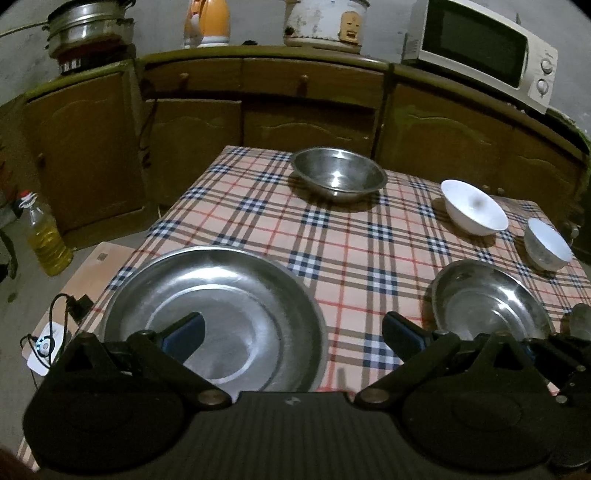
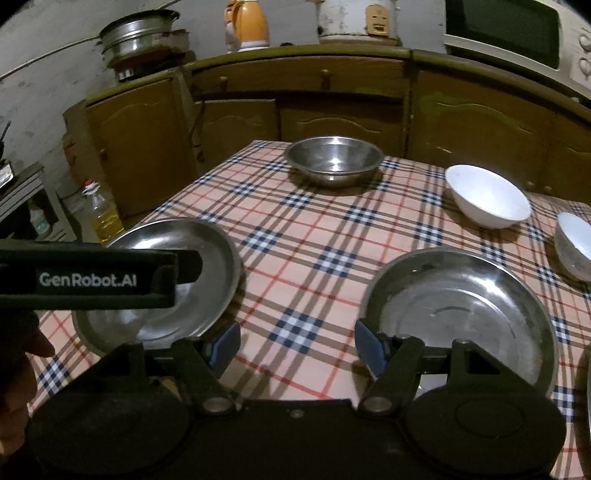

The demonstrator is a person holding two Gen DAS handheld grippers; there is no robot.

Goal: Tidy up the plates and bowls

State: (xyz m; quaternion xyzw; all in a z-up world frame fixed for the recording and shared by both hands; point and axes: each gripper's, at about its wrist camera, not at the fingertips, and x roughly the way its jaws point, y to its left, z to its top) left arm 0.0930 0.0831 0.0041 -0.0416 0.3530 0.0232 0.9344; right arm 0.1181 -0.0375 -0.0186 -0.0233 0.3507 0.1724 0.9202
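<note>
Two steel plates lie at the near edge of the plaid table: a left plate (image 1: pixel 221 314) (image 2: pixel 166 280) and a right plate (image 1: pixel 487 299) (image 2: pixel 461 317). A steel bowl (image 1: pixel 338 173) (image 2: pixel 334 158) stands at the far side. A large white bowl (image 1: pixel 474 210) (image 2: pixel 487 197) and a small white bowl (image 1: pixel 546 245) (image 2: pixel 574 245) stand at the right. My left gripper (image 1: pixel 291 332) is open, with its left finger over the left plate. My right gripper (image 2: pixel 295 341) is open above the cloth between the two plates. Both are empty.
Wooden cabinets (image 1: pixel 295 110) run behind the table, with a microwave (image 1: pixel 484 48), a rice cooker (image 1: pixel 325 22) and steel pots (image 1: pixel 88 26) on top. An oil bottle (image 1: pixel 46 236) stands on the floor at the left. A charger with cable (image 1: pixel 44 343) lies on a board at the table's left.
</note>
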